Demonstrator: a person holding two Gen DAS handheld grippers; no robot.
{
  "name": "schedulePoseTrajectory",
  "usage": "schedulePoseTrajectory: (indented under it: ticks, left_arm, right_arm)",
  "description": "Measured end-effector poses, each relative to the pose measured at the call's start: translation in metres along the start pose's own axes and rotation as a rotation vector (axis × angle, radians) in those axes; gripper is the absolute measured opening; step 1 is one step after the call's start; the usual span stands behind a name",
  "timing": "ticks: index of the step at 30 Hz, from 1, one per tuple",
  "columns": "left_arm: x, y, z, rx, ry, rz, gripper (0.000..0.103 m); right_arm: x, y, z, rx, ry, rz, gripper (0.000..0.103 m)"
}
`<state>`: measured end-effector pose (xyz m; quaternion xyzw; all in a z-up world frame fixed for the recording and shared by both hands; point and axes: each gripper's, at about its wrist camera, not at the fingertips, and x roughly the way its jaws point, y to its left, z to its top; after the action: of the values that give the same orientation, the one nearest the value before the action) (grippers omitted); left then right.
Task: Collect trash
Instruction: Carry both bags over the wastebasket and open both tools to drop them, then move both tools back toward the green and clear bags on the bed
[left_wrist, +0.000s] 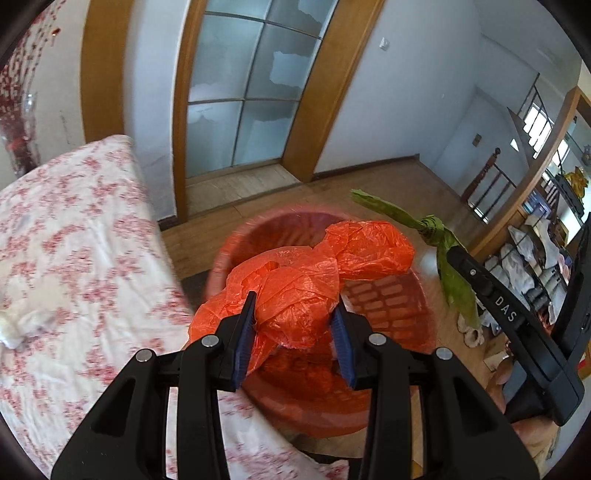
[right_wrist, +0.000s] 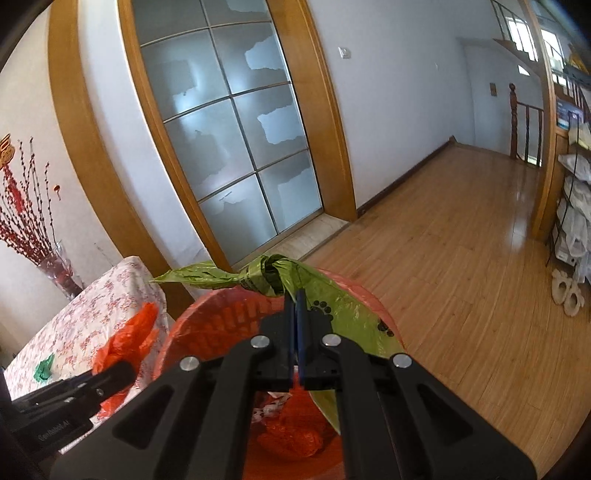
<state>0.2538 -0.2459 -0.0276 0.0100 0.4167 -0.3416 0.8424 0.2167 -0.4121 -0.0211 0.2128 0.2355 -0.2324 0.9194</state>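
Left gripper (left_wrist: 295, 314) clamps the orange bag (left_wrist: 314, 280) above the bin (left_wrist: 391, 299). Right gripper (right_wrist: 295, 299), pinched tight on the green bag (right_wrist: 258, 277), hangs over that bin; only its view shows crumpled orange plastic (right_wrist: 291, 439) inside, beside the desk (right_wrist: 92, 325).

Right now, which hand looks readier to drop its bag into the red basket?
Probably the left gripper: its orange bag hangs right over the red basket. The right gripper holds its green bag nearer the rim.

"das" in white letters on the right gripper (left_wrist: 448, 254) finger, seen right in left wrist view; faint "genrobot.ai" on left gripper (right_wrist: 122, 369) body, near left.
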Motion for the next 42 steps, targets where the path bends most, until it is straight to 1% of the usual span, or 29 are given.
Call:
schedulePoseTrajectory:
  ticks: [2,3,5,6,7,8,9,10,14,19,21,23,25,28,31,32,35,38,40,42]
  left_arm:
    - [0.006,-0.005,0.000,0.004,0.011,-0.007,0.039]
    - [0.009,-0.007,0.000,0.007,0.018,-0.011,0.039]
    - [0.014,-0.010,0.000,0.006,0.029,-0.014,0.040]
    - [0.017,-0.010,-0.001,0.004,0.036,-0.014,0.040]
    - [0.018,-0.010,-0.001,0.002,0.040,-0.014,0.041]
    - [0.020,-0.009,-0.001,0.000,0.048,-0.013,0.042]
    - [0.022,-0.007,-0.002,-0.003,0.053,-0.012,0.045]
    - [0.023,-0.006,-0.002,-0.007,0.058,-0.013,0.048]
    - [0.024,-0.001,-0.005,-0.016,0.073,0.000,0.051]
    - [0.016,0.013,-0.009,-0.035,0.071,0.026,0.052]
    - [0.011,0.020,-0.010,-0.043,0.063,0.043,0.052]
    - [0.004,0.029,-0.011,-0.049,0.053,0.066,0.056]
    - [-0.006,0.041,-0.014,-0.052,0.037,0.101,0.057]
    - [-0.021,0.066,-0.018,-0.068,0.022,0.151,0.057]
    - [-0.040,0.094,-0.025,-0.097,-0.003,0.207,0.059]
    - [-0.045,0.103,-0.028,-0.109,-0.010,0.226,0.061]
    - [-0.067,0.134,-0.035,-0.152,-0.037,0.281,0.061]
    - [-0.088,0.162,-0.044,-0.181,-0.066,0.337,0.061]
    - [-0.102,0.179,-0.051,-0.208,-0.080,0.365,0.062]
    - [-0.120,0.204,-0.063,-0.256,-0.094,0.392,0.062]
  right_arm:
    - [0.004,-0.005,0.000,0.011,0.009,0.005,0.004]
    - [0.006,-0.008,0.000,0.020,0.016,0.012,0.007]
    - [0.009,-0.011,0.000,0.033,0.022,0.021,0.008]
    - [0.010,-0.013,0.001,0.039,0.026,0.027,0.010]
    - [0.012,-0.015,0.000,0.041,0.027,0.029,0.017]
    - [0.012,-0.016,0.000,0.042,0.027,0.031,0.021]
    - [0.013,-0.018,0.000,0.042,0.024,0.030,0.028]
    - [0.012,-0.019,0.000,0.041,0.021,0.029,0.031]
    - [0.016,-0.021,-0.003,0.039,0.027,0.017,0.031]
    - [0.015,-0.025,-0.006,0.036,0.027,-0.004,0.032]
    - [0.014,-0.023,-0.006,0.025,0.023,-0.012,0.035]
    - [0.012,-0.018,-0.008,0.004,0.017,-0.019,0.037]
    - [0.010,-0.013,-0.008,-0.018,0.012,-0.022,0.043]
    - [0.005,-0.002,-0.011,-0.054,0.000,-0.016,0.053]
    - [0.002,0.015,-0.014,-0.088,-0.001,0.011,0.059]
    - [0.001,0.024,-0.016,-0.105,0.000,0.025,0.060]
    - [-0.001,0.049,-0.023,-0.147,0.010,0.064,0.060]
    - [-0.003,0.082,-0.034,-0.203,0.030,0.126,0.060]
    - [-0.004,0.110,-0.043,-0.244,0.051,0.179,0.060]
    - [-0.003,0.142,-0.054,-0.288,0.077,0.234,0.060]
